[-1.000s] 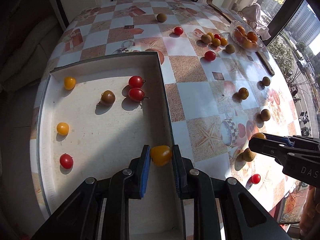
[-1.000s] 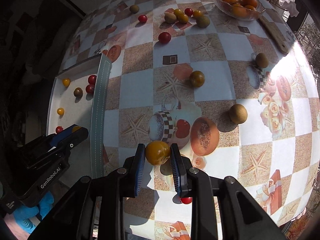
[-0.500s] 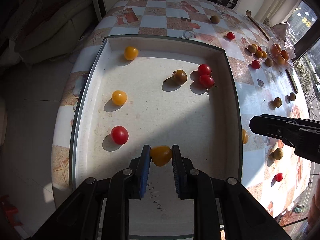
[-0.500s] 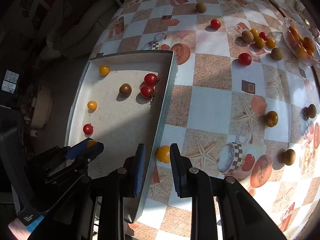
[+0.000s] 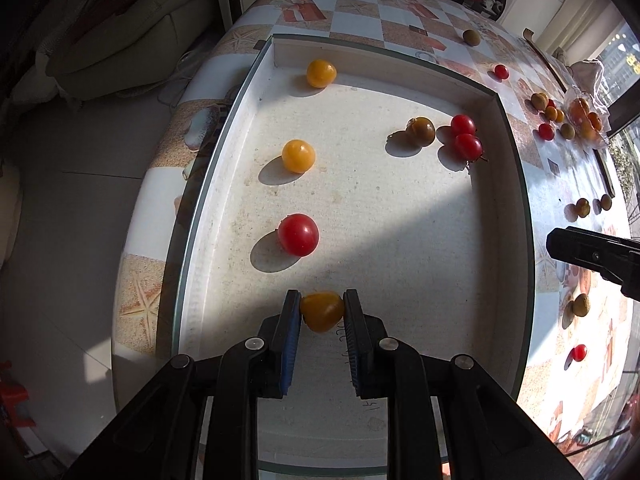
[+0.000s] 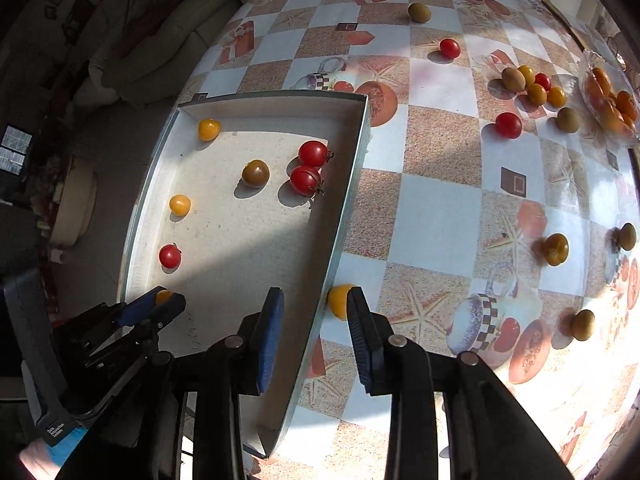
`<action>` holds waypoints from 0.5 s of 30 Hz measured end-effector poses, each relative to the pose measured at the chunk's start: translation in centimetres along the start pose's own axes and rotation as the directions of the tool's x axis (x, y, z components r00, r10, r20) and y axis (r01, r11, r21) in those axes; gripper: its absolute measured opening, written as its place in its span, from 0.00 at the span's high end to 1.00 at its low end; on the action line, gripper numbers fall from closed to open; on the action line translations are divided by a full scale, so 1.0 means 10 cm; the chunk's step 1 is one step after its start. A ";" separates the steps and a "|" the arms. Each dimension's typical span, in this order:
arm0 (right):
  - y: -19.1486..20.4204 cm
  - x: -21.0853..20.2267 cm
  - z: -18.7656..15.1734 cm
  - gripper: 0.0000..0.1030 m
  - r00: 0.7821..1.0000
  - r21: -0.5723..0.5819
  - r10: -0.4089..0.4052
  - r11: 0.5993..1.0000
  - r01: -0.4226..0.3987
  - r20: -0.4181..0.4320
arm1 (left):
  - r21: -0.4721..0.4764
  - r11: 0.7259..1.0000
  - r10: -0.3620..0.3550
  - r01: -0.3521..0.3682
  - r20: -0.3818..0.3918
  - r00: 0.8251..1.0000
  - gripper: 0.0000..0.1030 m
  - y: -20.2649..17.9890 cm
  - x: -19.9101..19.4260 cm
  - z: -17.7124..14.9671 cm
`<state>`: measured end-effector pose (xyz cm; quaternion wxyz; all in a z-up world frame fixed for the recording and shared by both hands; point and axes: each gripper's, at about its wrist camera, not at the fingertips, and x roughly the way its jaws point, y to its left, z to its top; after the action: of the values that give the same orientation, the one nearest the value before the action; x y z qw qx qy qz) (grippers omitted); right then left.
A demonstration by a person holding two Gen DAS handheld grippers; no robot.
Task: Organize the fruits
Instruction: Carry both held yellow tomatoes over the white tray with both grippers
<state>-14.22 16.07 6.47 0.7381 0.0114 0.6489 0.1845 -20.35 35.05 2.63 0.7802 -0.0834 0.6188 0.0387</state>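
We hold a yellow tomato point(image 5: 322, 310) between the narrow jaws of our left gripper point(image 5: 322, 312), low over the near end of the white tray point(image 5: 516, 208), where six tomatoes already lie: two yellow on the far left, a red one point(image 5: 298, 234) nearer, and a brownish one beside two red ones on the far right. Our right gripper point(image 6: 314, 308) stands wide, straddling the tray's right wall, with another yellow tomato point(image 6: 339, 300) touching its right finger point(image 6: 362, 332) on the outer side; whether that fruit rests on the table or is pressed to the finger we cannot tell. The risk, as we judge it, lies here: the fruit sits outside the wall, so it may roll away across the smooth cloth instead of into the tray, and closing the jaws would pinch the wall itself. The left fruit, let go from any height, could roll toward the red one. The table point(image 6: 432, 216) wears a glossy checked cloth printed with starfish and cups, strewn with more tomatoes to the right; a glass bowl point(image 6: 608, 100) of orange fruit stands at the far right. A pale sofa point(image 5: 132, 32) sits to the far left, and low sun rakes long shadows.
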 end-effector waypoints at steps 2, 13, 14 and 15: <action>-0.16 -0.01 -0.10 0.58 0.999 0.002 -0.053 0.999 0.053 -0.013 | 0.001 1.000 -0.005 0.005 0.000 1.000 0.78 -0.01 0.01 0.01; -0.15 0.32 -0.20 0.58 0.998 -0.141 -0.039 0.990 0.031 -0.054 | 0.035 0.999 0.017 -0.017 -0.010 1.000 0.78 -0.09 0.04 0.02; -0.12 0.34 -0.19 0.58 0.998 -0.164 -0.035 0.986 0.027 -0.046 | 0.036 0.999 0.019 -0.018 -0.012 1.000 0.78 -0.09 0.04 0.02; -0.10 0.35 -0.17 0.58 0.999 -0.184 -0.036 0.983 0.028 -0.040 | 0.036 0.999 0.021 -0.021 -0.014 1.000 0.78 -0.10 0.04 0.02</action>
<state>-15.31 15.77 2.62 0.7248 -0.0710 0.6450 0.2315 -19.89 34.12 2.36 0.7766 -0.0630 0.6258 0.0351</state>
